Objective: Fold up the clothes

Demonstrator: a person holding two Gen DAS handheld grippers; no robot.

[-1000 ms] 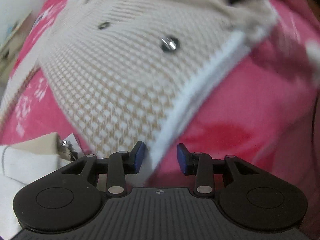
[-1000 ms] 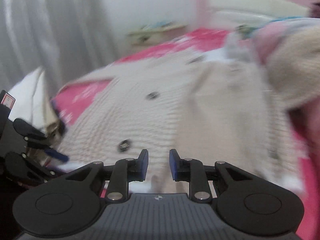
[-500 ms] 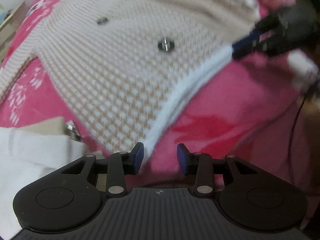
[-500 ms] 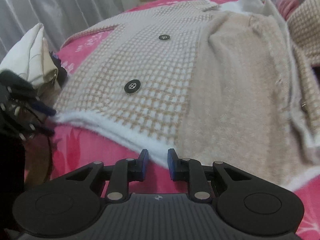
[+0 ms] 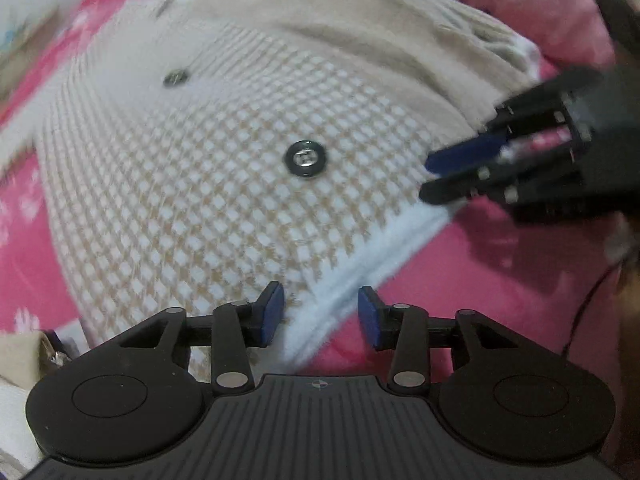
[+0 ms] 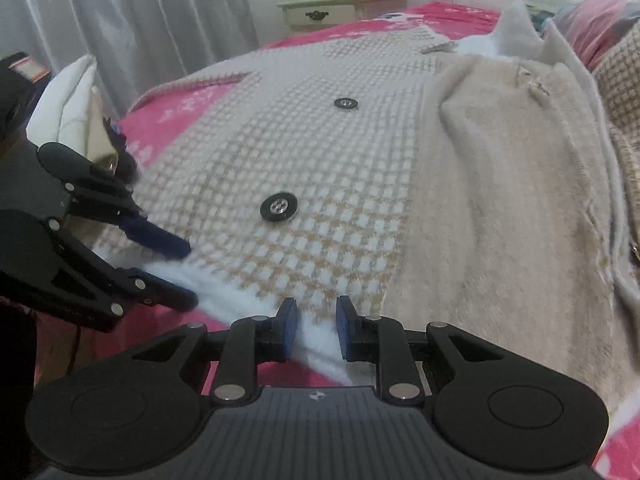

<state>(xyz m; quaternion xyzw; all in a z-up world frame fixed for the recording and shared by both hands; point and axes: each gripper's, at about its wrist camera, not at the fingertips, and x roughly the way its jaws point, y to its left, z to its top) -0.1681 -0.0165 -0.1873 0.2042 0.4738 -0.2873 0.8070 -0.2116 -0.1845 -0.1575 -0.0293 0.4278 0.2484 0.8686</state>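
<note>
Cardigan (image 6: 320,184), checked beige knit with dark buttons (image 6: 279,208), spread flat on pink bed (image 5: 500,280), white hem (image 5: 360,264) between left gripper (image 5: 320,316) jaws, just opening, pads clear, right gripper (image 6: 316,328) jaws slightly apart astride hem, grip uncertain.

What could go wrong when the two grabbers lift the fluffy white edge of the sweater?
1. The left gripper has just been opening its jaws. The white hem lies between its pads untouched, so lifting now could leave that side behind.
2. The right gripper straddles only the hem's fluffy edge, so a shallow pinch might slip.
3. The loose beige layer lies rumpled on the sweater and could bunch in the fold.
</note>
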